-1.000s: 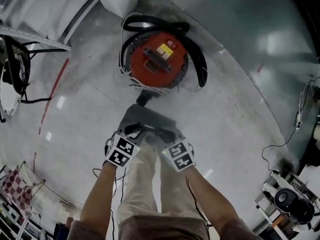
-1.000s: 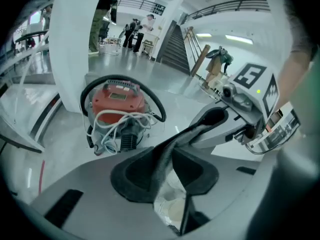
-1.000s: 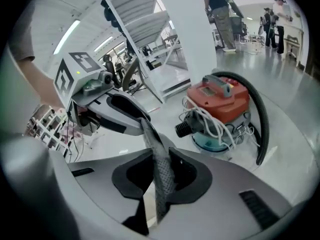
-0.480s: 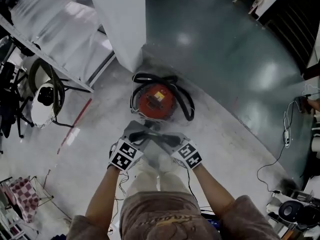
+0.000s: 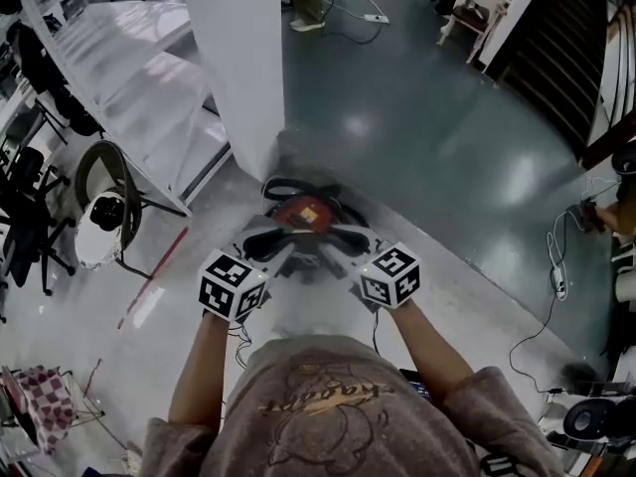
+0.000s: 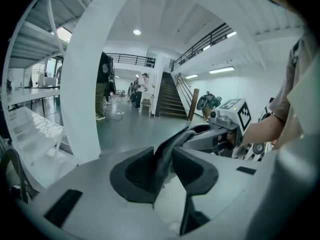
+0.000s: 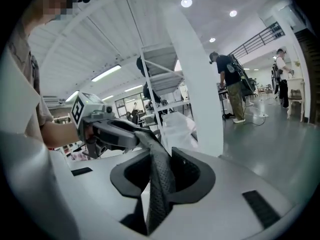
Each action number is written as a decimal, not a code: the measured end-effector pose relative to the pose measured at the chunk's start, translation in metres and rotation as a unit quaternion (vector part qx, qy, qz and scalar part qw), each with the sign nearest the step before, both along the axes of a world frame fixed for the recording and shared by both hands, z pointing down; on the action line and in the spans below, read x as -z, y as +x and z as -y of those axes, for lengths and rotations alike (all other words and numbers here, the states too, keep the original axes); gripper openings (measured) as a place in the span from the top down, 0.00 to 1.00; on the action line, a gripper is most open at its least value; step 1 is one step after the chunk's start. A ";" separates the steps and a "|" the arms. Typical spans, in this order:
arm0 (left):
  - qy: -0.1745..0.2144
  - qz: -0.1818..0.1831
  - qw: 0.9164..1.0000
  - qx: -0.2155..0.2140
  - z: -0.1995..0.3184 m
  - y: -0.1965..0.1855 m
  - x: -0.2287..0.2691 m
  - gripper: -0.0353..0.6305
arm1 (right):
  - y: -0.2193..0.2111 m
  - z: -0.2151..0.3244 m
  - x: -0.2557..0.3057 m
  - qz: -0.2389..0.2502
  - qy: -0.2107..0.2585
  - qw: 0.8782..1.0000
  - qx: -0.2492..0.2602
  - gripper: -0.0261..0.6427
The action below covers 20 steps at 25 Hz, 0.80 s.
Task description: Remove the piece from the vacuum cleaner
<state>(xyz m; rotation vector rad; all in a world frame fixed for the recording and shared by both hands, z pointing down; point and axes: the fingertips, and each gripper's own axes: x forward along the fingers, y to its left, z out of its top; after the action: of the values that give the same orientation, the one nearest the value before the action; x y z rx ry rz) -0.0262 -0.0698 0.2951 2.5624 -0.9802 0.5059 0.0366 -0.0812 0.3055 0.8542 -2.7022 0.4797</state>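
1. The piece (image 7: 146,138) is a dark, pebbled strip, thin and limp. It bends and droops between the claws, so it is likely light, soft and hard to damage, though it could slide out of a loose pinch.
2. It hangs in the air between the two claws, lifted clear of the red vacuum cleaner (image 5: 303,212). The cleaner sits on the floor (image 5: 447,167) at 12 o'clock from the hands.
3. The best hold looks to be near each end, flat across the pads, as it is held here.
4. The left claw (image 6: 162,159) is clenched on one end of the piece.
5. The right claw (image 7: 162,161) has just been easing wider, but the strip fills its gap and looks pinched.
6. Both forearms reach forward from the chest. The left claw is at 9 o'clock of the piece and the right at 3 o'clock, both turned inward and dipped slightly below level.
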 end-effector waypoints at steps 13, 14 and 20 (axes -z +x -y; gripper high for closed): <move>0.098 -0.104 0.987 0.068 -0.015 -0.012 0.055 0.78 | -0.005 -0.017 0.060 0.050 0.077 0.993 -0.069 0.83; 0.097 -0.108 0.987 0.067 -0.018 -0.013 0.051 0.78 | -0.006 -0.021 0.057 0.048 0.081 0.994 -0.065 0.83; 0.085 -0.107 0.988 0.069 -0.032 -0.018 0.025 0.78 | -0.010 -0.035 0.031 0.050 0.066 0.995 -0.054 0.83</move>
<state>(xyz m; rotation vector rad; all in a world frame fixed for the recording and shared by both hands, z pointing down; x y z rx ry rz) -0.0444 -0.0380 0.2696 2.6047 -1.1538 0.1105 0.0263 -0.0466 0.2746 1.0413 -2.8157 0.3777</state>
